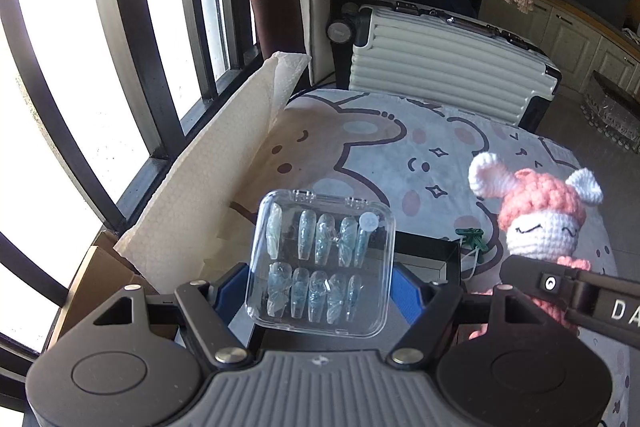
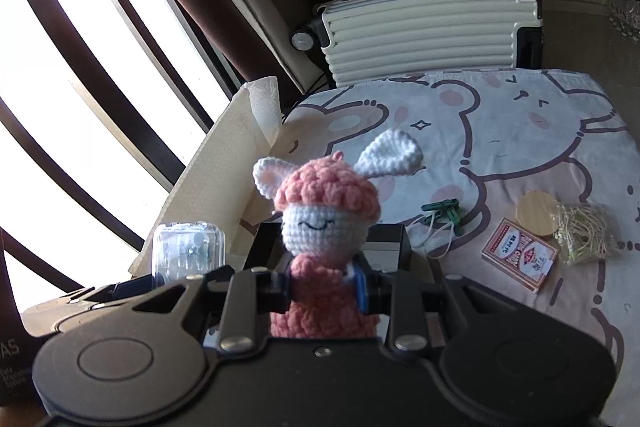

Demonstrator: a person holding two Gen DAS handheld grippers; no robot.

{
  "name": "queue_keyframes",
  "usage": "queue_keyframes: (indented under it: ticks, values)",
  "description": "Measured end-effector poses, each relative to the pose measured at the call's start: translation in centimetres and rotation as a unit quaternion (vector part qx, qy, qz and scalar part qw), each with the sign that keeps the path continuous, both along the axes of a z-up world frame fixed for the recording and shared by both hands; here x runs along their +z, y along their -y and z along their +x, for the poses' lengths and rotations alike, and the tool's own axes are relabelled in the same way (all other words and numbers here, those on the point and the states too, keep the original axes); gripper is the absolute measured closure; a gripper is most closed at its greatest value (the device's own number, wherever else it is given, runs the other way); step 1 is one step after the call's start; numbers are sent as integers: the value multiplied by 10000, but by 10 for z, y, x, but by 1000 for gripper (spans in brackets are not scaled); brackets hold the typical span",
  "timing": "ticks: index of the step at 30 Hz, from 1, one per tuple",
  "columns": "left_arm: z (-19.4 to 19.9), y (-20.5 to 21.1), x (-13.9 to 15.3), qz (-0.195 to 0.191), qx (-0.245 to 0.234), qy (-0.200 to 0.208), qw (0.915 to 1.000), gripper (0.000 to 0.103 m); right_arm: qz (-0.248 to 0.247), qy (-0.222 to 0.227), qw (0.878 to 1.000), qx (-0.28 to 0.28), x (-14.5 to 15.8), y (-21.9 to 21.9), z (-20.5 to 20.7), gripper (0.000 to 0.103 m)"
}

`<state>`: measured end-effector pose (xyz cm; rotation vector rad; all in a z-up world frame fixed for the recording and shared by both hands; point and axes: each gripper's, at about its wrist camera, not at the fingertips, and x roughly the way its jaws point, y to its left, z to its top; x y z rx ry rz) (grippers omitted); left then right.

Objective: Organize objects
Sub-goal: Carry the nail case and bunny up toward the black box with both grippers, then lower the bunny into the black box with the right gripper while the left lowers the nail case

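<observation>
My left gripper is shut on a clear plastic case of blue press-on nails and holds it upright above a black box. The case also shows at the left of the right wrist view. My right gripper is shut on the body of a pink and white crocheted bunny doll, held upright above the same black box. The doll shows at the right of the left wrist view, with the right gripper's arm in front of it.
The table wears a cartoon bear cloth. On it lie a green clip with string, a card deck, a wooden disc and a bag of rubber bands. White foam sheet lines the left; a suitcase stands behind.
</observation>
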<state>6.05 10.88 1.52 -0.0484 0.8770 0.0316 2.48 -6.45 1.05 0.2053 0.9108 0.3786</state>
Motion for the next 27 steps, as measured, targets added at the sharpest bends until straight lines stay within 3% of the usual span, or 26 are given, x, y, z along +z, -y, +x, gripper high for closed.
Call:
queue_keyframes:
  ticks: [12,21,27]
  values:
    - [16,-5,-11,-139,-125,-194,9996,28,304,-475,9982,-188,-28,2,15,73]
    - [29,-18,-29,-105,-132,-399,9991,28,-31,-423,9990,-158,-57,-19,40,73]
    - [42,-27,-41,-134,-80,-539,9984,28,-457,-698,9965,-21,-88,-38,60,73]
